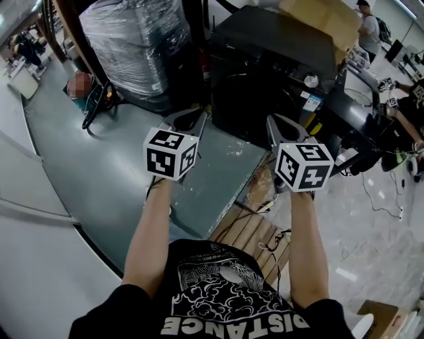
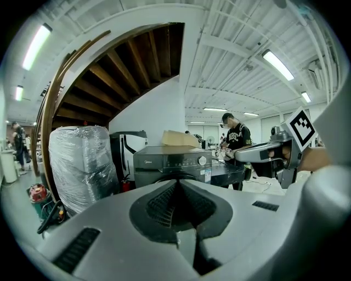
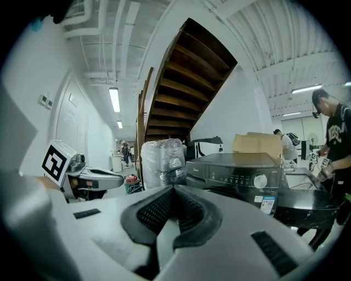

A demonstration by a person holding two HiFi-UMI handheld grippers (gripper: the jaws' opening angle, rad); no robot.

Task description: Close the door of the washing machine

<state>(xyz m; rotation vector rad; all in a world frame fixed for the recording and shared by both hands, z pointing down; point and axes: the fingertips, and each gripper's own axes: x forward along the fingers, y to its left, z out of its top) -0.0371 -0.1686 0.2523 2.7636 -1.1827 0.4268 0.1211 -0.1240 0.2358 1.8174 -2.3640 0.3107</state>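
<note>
A plastic-wrapped bundle [image 1: 136,40] stands to the left of the washing machine [image 1: 265,66], well clear of its front, so it plays no part here; the left gripper [image 2: 178,184] hovers in front of the machine's left half, short of the cabinet and touching nothing, its jaws clenched tip to tip with nothing between them; the machine itself sits dark and square ahead of the person, front panel and knob facing both grippers, with a cardboard box [image 1: 318,16] resting on its top towards the back; the right gripper [image 3: 173,187] hangs in front of the machine's right half, likewise clenched on empty air and in contact with nothing; the door [image 1: 354,116] appears to stand open, swung out to the right of the machine and jutting towards the person's right side, so it does not yet lie as the task wants it; holding both tools pinched shut probably suits the job, since a door swings on a push and needs no grasp, and the right gripper, being the nearer to the door, looks the better placed to nudge it back against the machine's front.
</note>
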